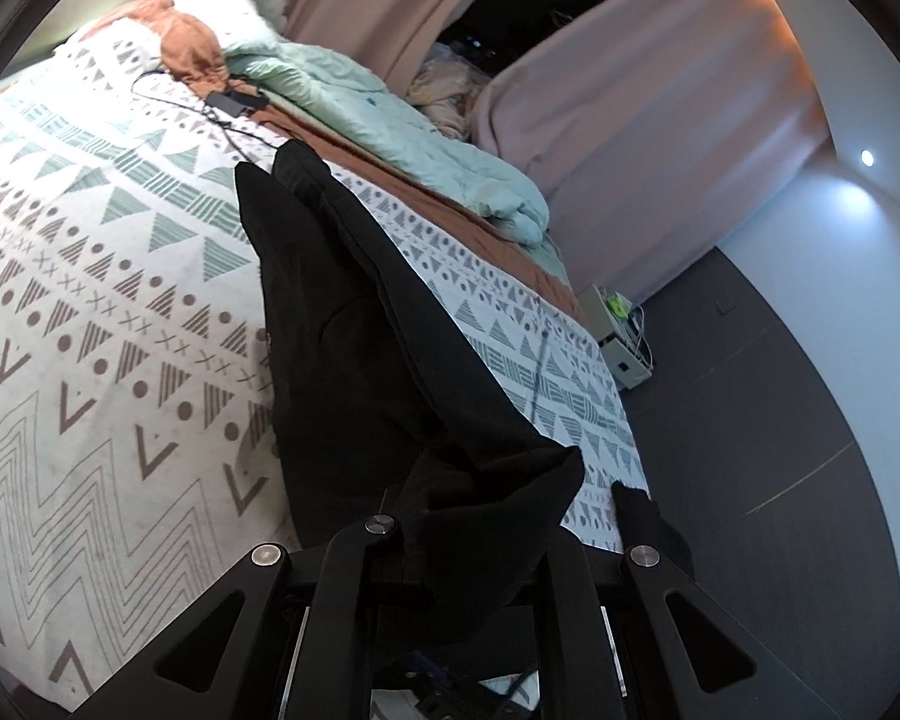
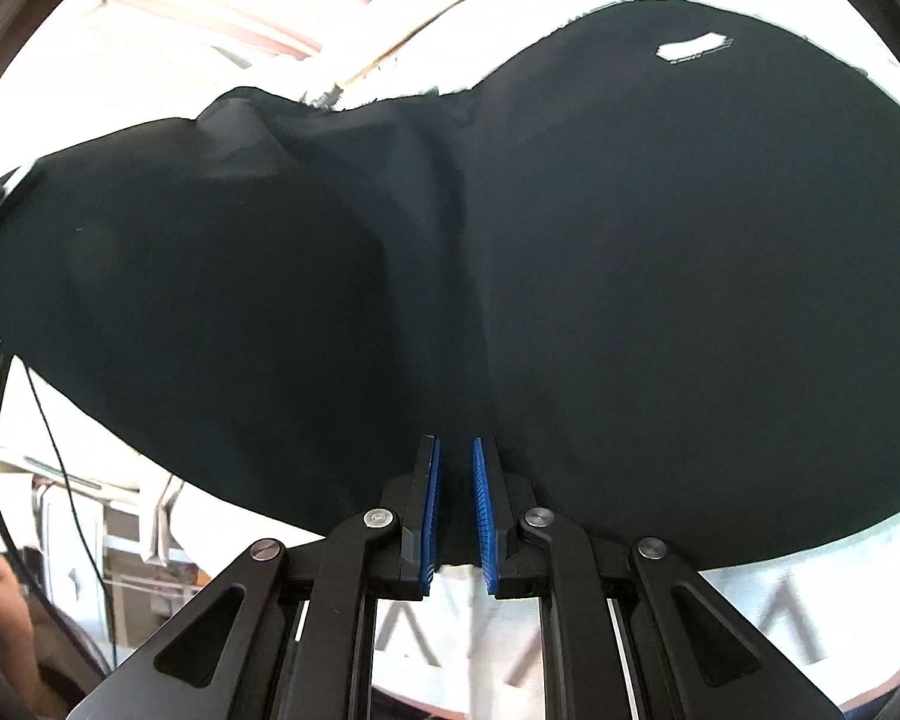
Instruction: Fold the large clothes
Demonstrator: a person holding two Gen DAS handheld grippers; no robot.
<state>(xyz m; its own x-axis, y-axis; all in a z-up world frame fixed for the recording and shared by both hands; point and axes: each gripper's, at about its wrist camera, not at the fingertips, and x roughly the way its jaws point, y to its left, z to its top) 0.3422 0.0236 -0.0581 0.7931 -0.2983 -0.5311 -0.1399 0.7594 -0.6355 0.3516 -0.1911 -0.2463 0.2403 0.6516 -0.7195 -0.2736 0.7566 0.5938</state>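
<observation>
A large black garment [image 1: 354,312] stretches in a long band from my left gripper [image 1: 468,516] across the patterned bed cover [image 1: 90,312]. My left gripper is shut on its near end; the cloth bunches over the fingers and hides them. In the right wrist view the same black garment [image 2: 570,276] fills most of the frame, spread over the bed. A white label [image 2: 693,49] shows near its far edge. My right gripper [image 2: 455,450] has blue pads [image 2: 481,504] set close together with a fold of the black cloth between them.
A mint quilt [image 1: 390,120] and a rust pillow [image 1: 189,42] lie at the bed's far side, with a black device and cable [image 1: 234,102]. Pink curtains [image 1: 630,72], a white box [image 1: 621,330] on the dark floor, and the bed's right edge are in view.
</observation>
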